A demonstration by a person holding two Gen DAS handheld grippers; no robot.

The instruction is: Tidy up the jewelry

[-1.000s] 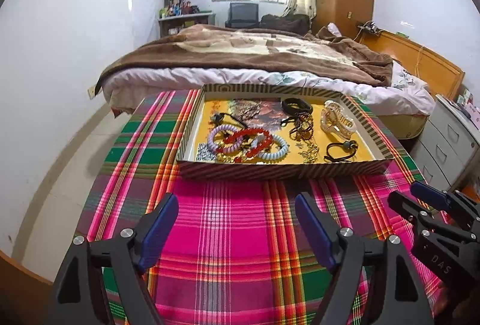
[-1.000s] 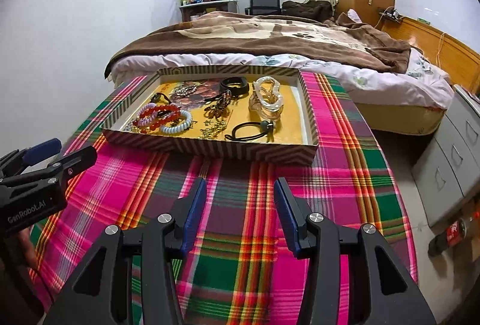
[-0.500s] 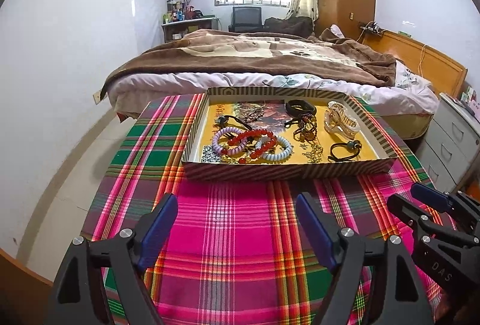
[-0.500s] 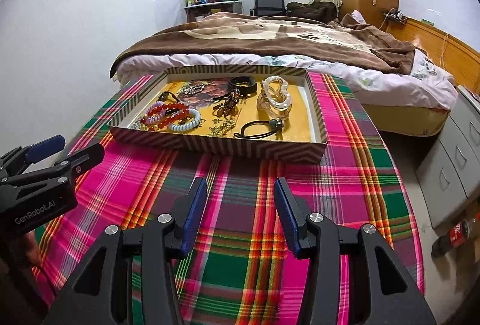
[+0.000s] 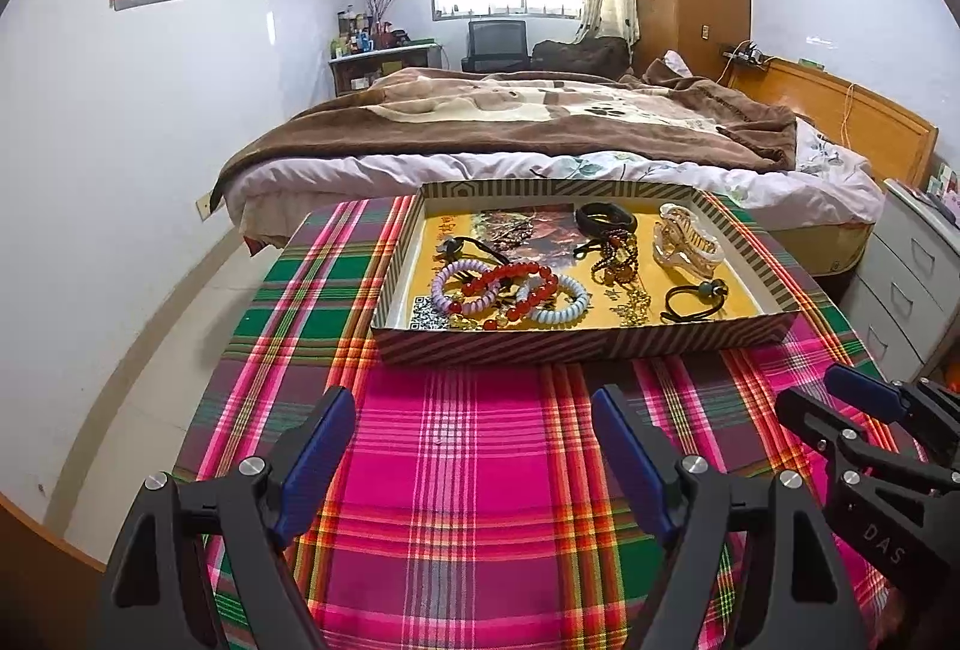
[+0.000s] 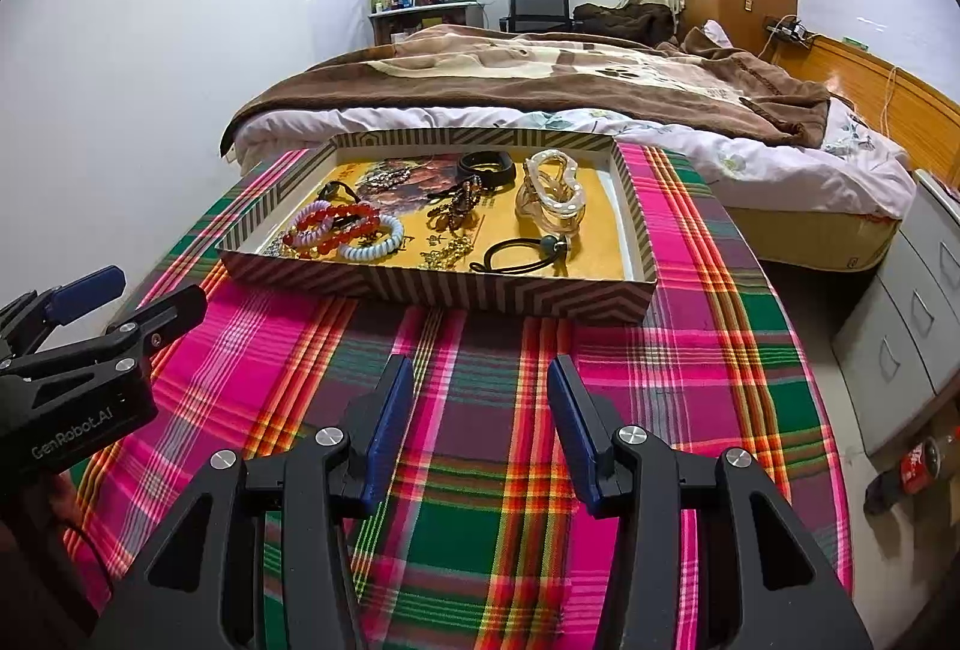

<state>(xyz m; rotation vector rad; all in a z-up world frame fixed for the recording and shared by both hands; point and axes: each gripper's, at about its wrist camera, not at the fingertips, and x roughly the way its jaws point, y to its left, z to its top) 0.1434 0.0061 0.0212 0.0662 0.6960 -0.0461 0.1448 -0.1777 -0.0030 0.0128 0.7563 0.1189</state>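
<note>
Jewelry lies heaped in the tray at the surface's far edge: bracelets tangled at its left, clear clip and hair tie at right, unsorted. Left claw and right claw hover over the near cloth, both spread apart, empty, aimed at the tray, likely lining up a pick.

You cannot read the QR code at the tray's near left corner. The gold chain is too fine to trace link by link. The red bottle on the floor, far right, is cut by the picture's edge.
</note>
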